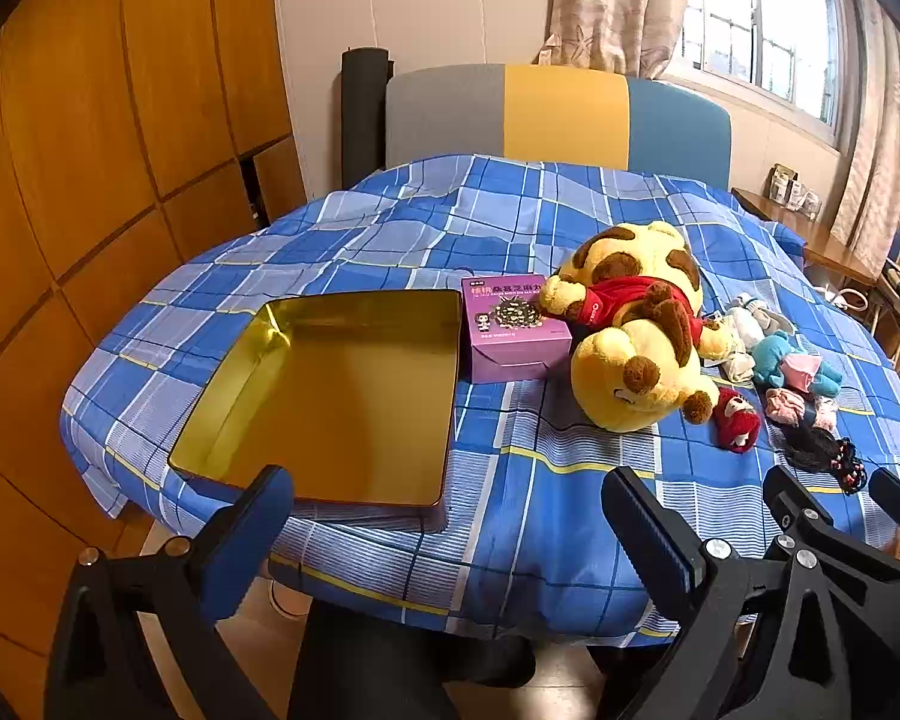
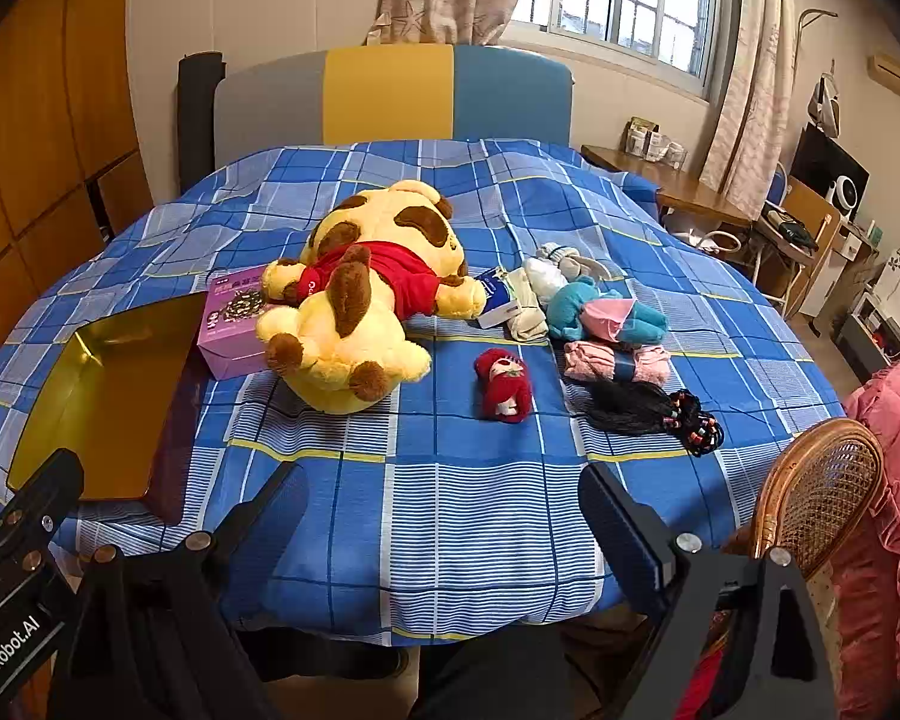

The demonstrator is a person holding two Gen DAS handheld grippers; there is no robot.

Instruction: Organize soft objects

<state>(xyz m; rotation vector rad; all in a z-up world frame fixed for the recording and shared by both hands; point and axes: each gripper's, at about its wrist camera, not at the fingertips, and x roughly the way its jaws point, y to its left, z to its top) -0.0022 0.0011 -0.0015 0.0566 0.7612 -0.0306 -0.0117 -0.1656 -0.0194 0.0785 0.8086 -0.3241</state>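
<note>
Plush dog point(image 2: 363, 306): lies on its back at the middle of the surface point(image 2: 480, 516), its head toward 6 o'clock, one paw resting on the purple box point(image 2: 234, 330) at its 9 o'clock.
Handling of the plush dog: judged light, bulky and squashy; a limb or an ear looks the easiest place to pinch, as the body is likely too broad for the jaws.
Gold tin point(image 1: 342, 396): open and empty, at 9 o'clock of the purple box, touching or nearly touching it; a likely container for the soft things.
Small red doll point(image 2: 504, 384): alone at 3 o'clock of the plush dog, just apart from it; small, soft, easy to close on across the middle.
Teal plush point(image 2: 600, 315): in the cluster at 2 o'clock of the red doll, against pale rolled socks point(image 2: 534, 300) and above a pink cloth bundle point(image 2: 618, 363).
Black hair ties point(image 2: 660, 411): at 3 o'clock of the red doll, loose and stringy, apt to slip.
Left gripper point(image 1: 450, 516): jaws spread wide, holding nothing, level above the near edge of the surface, facing the gold tin.
Right gripper point(image 2: 444, 516): jaws spread wide, holding nothing, held level at the near edge, aimed toward the red doll.
</note>
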